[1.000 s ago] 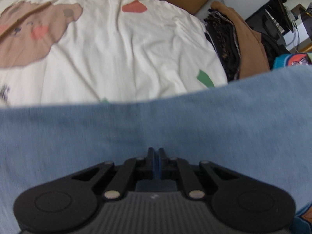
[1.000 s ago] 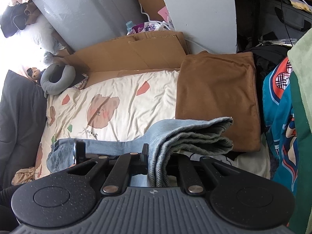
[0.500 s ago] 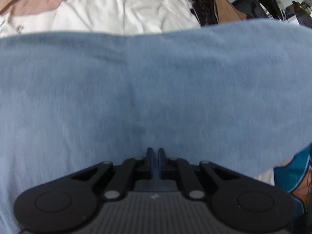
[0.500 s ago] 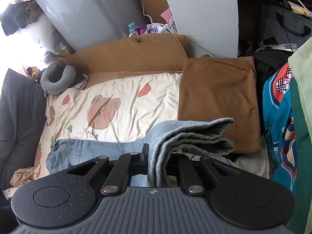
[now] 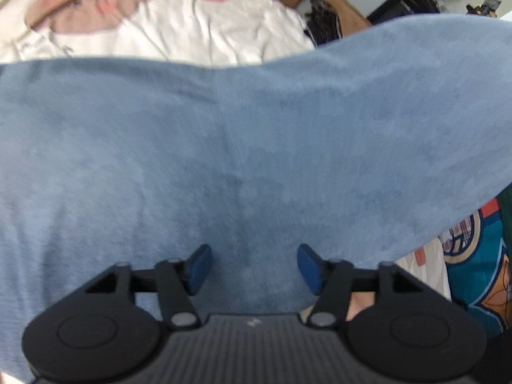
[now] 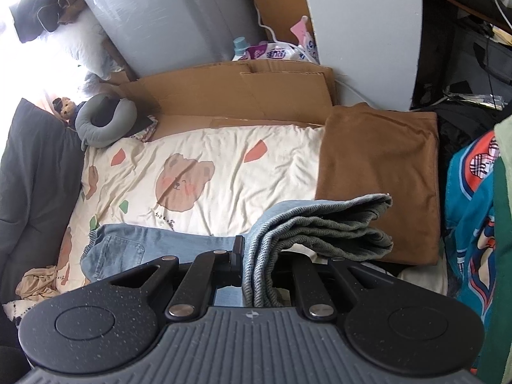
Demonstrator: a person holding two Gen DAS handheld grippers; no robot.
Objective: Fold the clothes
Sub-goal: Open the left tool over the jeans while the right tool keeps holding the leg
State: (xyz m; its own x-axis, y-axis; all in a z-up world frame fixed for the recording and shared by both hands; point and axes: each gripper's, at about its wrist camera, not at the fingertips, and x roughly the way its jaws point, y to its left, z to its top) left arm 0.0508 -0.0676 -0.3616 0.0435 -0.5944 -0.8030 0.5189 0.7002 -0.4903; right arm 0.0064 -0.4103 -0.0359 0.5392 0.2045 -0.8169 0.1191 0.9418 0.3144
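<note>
Light blue jeans (image 5: 243,147) fill most of the left wrist view, spread flat just beyond my left gripper (image 5: 254,267), which is open with its blue pads (image 5: 198,267) apart and holding nothing. In the right wrist view the jeans (image 6: 153,249) lie across the near part of the bed, waist and pocket to the left. My right gripper (image 6: 256,265) is shut on the bunched leg hems (image 6: 323,227), which stack in several layers and stick out to the right.
The bear-print bedsheet (image 6: 204,172) covers the bed. A folded brown garment (image 6: 377,172) lies at the right on it. Cardboard (image 6: 243,92) stands behind, a grey neck pillow (image 6: 102,121) at the far left, a teal patterned cloth (image 6: 470,224) at the right.
My left gripper has opened and let go of the jeans, which now lie lower in its view. My right gripper keeps its hold on the hems.
</note>
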